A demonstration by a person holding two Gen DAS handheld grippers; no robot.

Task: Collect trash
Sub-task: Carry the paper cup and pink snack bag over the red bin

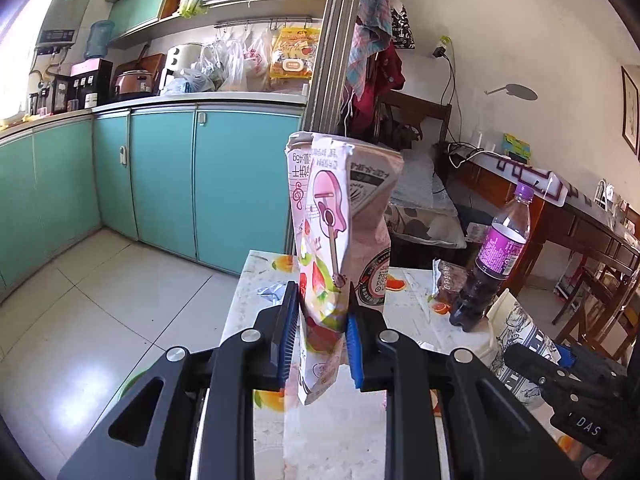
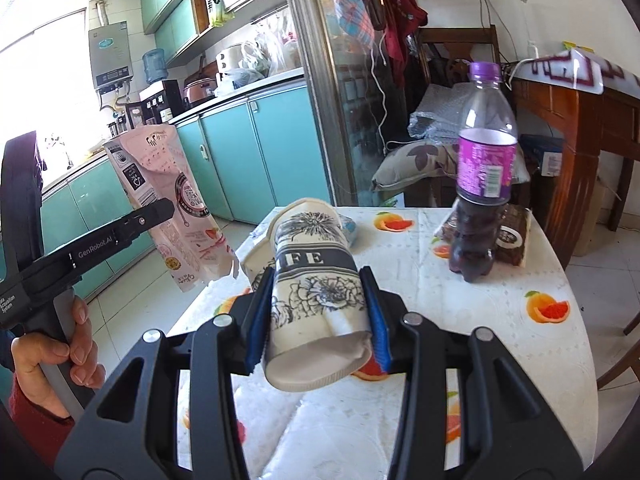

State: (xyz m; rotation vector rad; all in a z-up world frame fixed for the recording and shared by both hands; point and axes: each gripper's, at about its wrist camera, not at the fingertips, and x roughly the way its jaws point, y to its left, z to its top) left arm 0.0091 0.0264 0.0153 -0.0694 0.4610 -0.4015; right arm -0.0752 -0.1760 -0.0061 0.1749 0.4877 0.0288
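My left gripper (image 1: 323, 308) is shut on a pink snack bag (image 1: 340, 216) with a guitar and strawberries printed on it, held upright above the table's left edge. The bag also shows in the right wrist view (image 2: 172, 200), with the left gripper (image 2: 160, 210) clamped on it. My right gripper (image 2: 318, 308) is shut on a crushed paper cup (image 2: 316, 296) with flower prints, held above the table. The cup also shows at the lower right of the left wrist view (image 1: 516, 336).
A table with an orange-print cloth (image 2: 500, 320) carries a purple-labelled bottle (image 2: 480, 184) with dark drink, a brown snack packet (image 2: 512, 240) behind it, and a silver wrapper (image 1: 272, 292) near the far left corner. Teal cabinets (image 1: 160, 184) line the left. A wooden desk (image 2: 568, 128) stands right.
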